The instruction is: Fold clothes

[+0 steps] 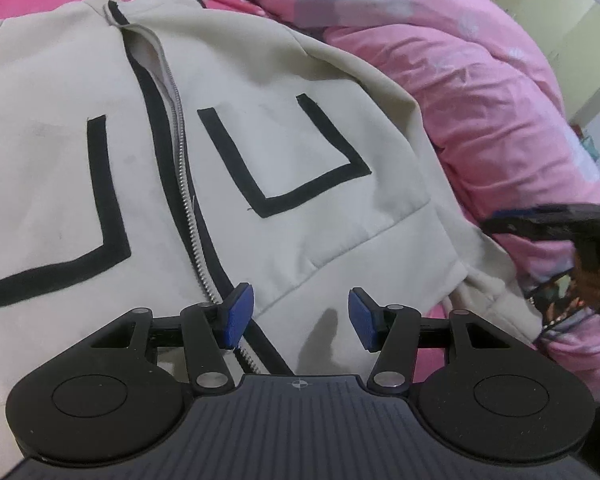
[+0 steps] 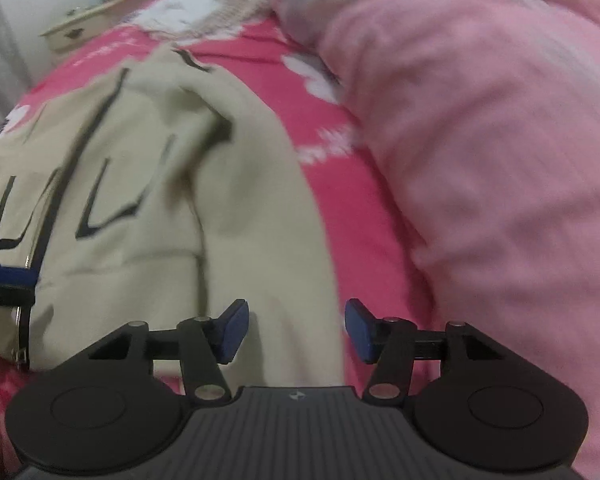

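On the bed, over a bright pink sheet (image 2: 260, 76): one beige zip-front jacket (image 1: 300, 152), laid front-up, black band trim and black U-shaped pocket outlines either side of a metal zipper (image 1: 182, 184). One sleeve (image 2: 260, 200) lies stretched along the jacket's side toward the bed's near edge. Beside the jacket: bulky pale pink quilt (image 1: 480, 80), heaped along the bed's far side. At the head of the bed: small pile of white and knitted items (image 2: 204, 4), blurred. Left claw (image 1: 297, 318): open, empty, blue pads apart, hovering over the jacket hem next to the zipper. Right claw (image 2: 296, 330): open, empty, poised over the sleeve's lower end.
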The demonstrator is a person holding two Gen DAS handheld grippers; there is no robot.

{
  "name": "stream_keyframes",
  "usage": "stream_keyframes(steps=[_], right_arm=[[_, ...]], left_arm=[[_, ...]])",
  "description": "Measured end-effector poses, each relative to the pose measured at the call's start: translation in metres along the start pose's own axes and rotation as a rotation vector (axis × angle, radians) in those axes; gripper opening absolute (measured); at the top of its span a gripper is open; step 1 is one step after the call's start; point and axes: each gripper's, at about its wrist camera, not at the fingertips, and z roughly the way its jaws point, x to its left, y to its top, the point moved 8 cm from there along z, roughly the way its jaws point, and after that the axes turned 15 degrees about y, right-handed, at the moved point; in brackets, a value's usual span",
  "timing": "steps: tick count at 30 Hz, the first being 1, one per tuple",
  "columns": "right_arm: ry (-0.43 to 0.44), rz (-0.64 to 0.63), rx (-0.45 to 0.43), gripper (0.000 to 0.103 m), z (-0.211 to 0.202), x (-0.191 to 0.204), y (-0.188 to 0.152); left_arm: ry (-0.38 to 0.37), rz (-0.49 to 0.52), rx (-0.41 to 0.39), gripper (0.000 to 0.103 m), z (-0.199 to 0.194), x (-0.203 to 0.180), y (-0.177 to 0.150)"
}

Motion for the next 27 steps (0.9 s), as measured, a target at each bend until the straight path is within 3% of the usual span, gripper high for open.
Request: stream_keyframes(steps=[2,5,8,12,15,17,19,21,22,23,24,25,27], right_arm=[[0.022,-0.106,0.011,0.056,-0.014,0.010,-0.016],[0.058,-0.363,0.065,0.057,-0.027,0.040,-0.045],[0.074,-0.471,0.131,0.059,-0.020,0.061,-0.069],[0.062,-0.454,0.174,0.071,0.001,0.068,-0.085],[0.046,-0.467,0.218,0.073,0.013,0.069,-0.093],[0.071,-0.477,0.195,0.075,0.005,0.076,-0.088],[0.116,-0.449,0.152,0.084,-0.005,0.080,-0.079],[0.138,-0.410,0.170,0.099,0.002,0.079,-0.079],[0.127,-0.406,0.195,0.100,0.010,0.077,-0.082],[0.092,-0.422,0.228,0.099,0.021,0.073,-0.089],[0.037,-0.450,0.263,0.091,0.032,0.068,-0.096],[-0.032,-0.484,0.295,0.080,0.040,0.060,-0.102],[-0.045,-0.457,0.296,0.053,0.037,0.053,-0.100]], left_arm=[[0.008,0.000,0.004,0.053,0.001,-0.001,0.001],[0.018,0.008,0.000,0.053,-0.001,-0.005,0.006],[0.005,0.038,-0.016,0.053,-0.001,-0.019,0.009],[-0.011,0.075,-0.022,0.053,0.004,-0.039,0.009],[0.008,0.120,-0.019,0.053,0.010,-0.047,0.003],[0.016,0.137,-0.020,0.053,0.013,-0.048,0.000],[0.017,0.133,-0.017,0.053,0.016,-0.045,-0.002],[0.011,0.118,-0.015,0.052,0.018,-0.043,-0.003],[0.008,0.110,-0.015,0.052,0.019,-0.042,-0.004],[0.005,0.107,-0.016,0.052,0.020,-0.041,-0.004],[0.007,0.110,-0.017,0.052,0.020,-0.041,-0.005],[0.009,0.115,-0.019,0.051,0.019,-0.040,-0.006],[0.014,0.124,-0.023,0.051,0.019,-0.040,-0.008]])
